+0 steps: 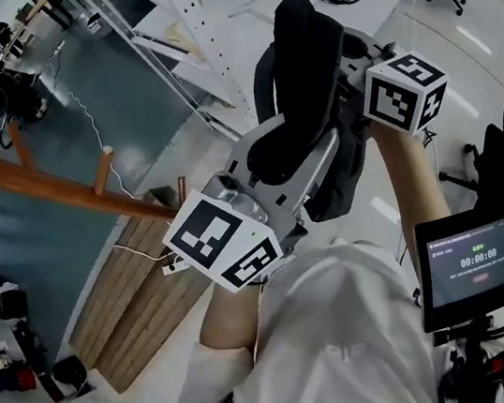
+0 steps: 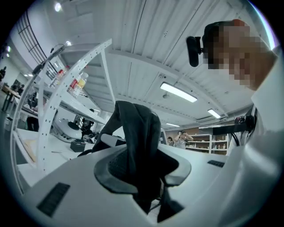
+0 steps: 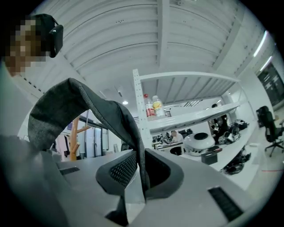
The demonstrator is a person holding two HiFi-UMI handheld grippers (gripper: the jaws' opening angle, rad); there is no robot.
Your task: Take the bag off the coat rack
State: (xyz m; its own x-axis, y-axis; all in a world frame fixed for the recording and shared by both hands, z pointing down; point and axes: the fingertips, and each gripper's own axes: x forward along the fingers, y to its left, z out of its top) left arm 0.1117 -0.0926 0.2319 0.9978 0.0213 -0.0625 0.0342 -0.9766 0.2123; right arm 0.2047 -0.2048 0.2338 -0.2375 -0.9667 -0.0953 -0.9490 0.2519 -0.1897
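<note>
Nearest, the left gripper [image 2: 141, 165] and right gripper [image 3: 136, 170] each clamp the black bag [image 1: 303, 74] (held clear of the coat rack [image 1: 41, 186]).

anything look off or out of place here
Nothing stands out: the black fabric bag is clamped in the left claw and the right claw, off the orange wooden coat rack.
</note>
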